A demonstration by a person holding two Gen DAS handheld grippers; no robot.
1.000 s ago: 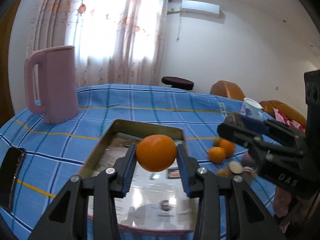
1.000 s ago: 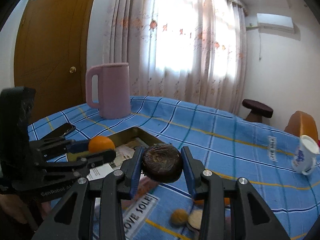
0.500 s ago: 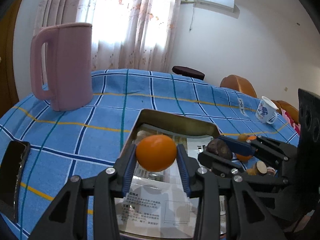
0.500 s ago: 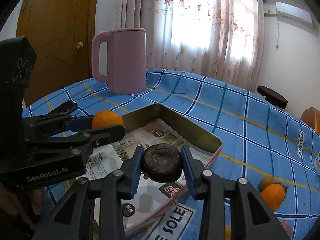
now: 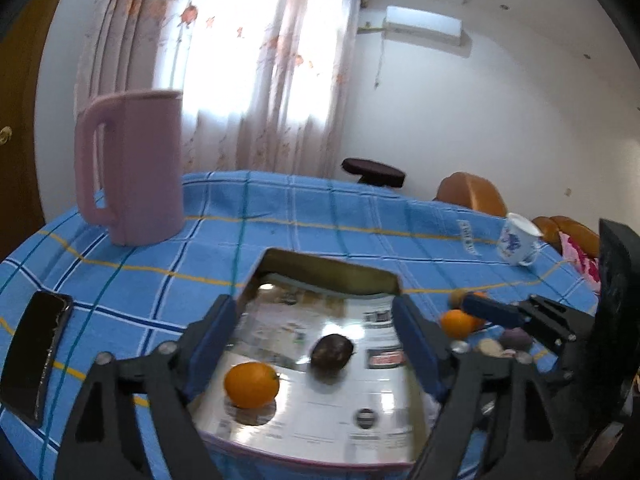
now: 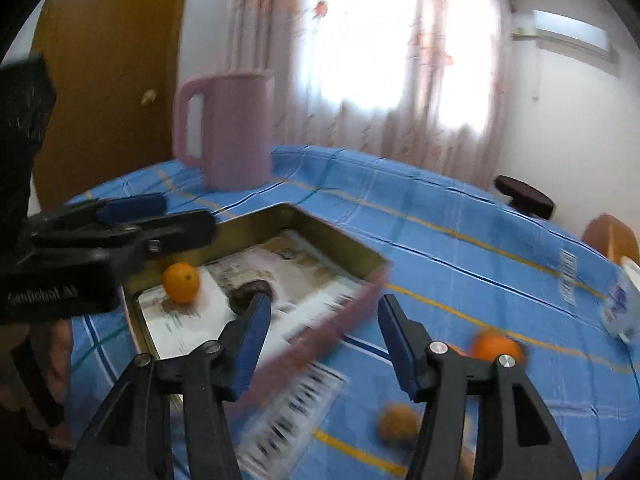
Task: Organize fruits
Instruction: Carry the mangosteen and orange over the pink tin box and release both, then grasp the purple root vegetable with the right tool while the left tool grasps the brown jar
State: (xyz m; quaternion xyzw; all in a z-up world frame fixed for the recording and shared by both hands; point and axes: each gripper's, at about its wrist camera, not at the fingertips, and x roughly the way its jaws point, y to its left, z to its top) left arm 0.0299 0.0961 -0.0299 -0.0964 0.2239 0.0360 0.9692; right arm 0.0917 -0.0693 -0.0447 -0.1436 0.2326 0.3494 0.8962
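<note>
An orange (image 5: 251, 384) and a dark brown round fruit (image 5: 332, 353) lie in the shallow metal tray (image 5: 328, 270) lined with printed paper. My left gripper (image 5: 316, 336) is open and empty above the tray. My right gripper (image 6: 320, 334) is open and empty over the tray's right edge (image 6: 340, 320); the view is blurred. The orange (image 6: 181, 277) and dark fruit (image 6: 250, 290) show there too. More oranges (image 5: 458, 322) (image 6: 498, 348) and small fruits (image 6: 398, 424) lie on the cloth right of the tray.
A pink jug (image 5: 132, 168) stands at the back left on the blue checked tablecloth (image 5: 320, 216). A black phone (image 5: 34, 350) lies at the left edge. A white cup (image 5: 518, 240) sits at the far right. A stool (image 5: 374, 169) and chairs stand behind.
Both grippers opened and let go: the orange and the dark fruit now lie in the tray. The right gripper has swung to the right, off the tray.
</note>
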